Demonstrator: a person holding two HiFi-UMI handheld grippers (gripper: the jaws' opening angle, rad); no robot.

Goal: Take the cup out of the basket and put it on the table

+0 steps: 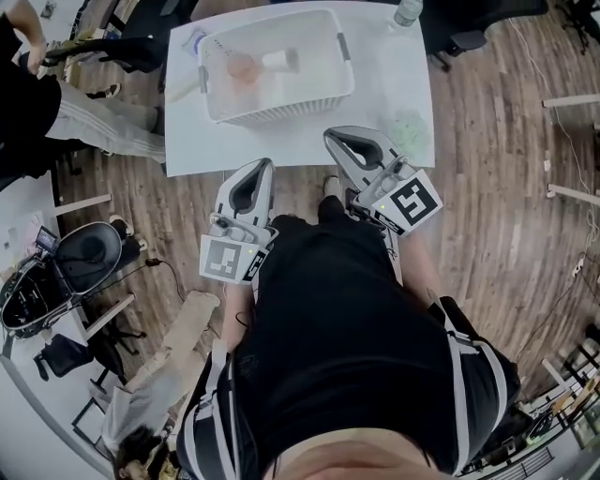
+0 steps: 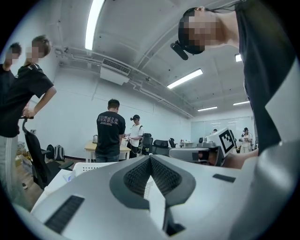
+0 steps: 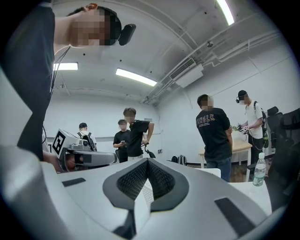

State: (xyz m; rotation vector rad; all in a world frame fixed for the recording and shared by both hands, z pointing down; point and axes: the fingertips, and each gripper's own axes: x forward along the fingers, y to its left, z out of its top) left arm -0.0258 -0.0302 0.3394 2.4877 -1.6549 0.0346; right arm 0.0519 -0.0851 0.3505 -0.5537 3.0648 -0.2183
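Note:
A white slatted basket (image 1: 343,58) stands on the white table (image 1: 398,80). Inside it lie a pinkish cup (image 1: 243,67) and a small white cup (image 1: 280,61). My left gripper (image 1: 265,165) is at the table's near edge, short of the basket, its jaws closed together with nothing between them. My right gripper (image 1: 331,134) reaches just over the near edge, to the right of the basket's front, also shut and empty. In the left gripper view the left gripper's (image 2: 150,158) jaws meet at a point, with the basket's rim (image 2: 89,167) beyond. The right gripper view shows the right gripper (image 3: 147,161) the same way.
A clear water bottle (image 1: 407,11) stands at the table's far right corner, and a pale green object (image 1: 410,129) lies near the right front corner. Several people stand around the room. Office chairs and another table are beyond. Wooden floor surrounds the table.

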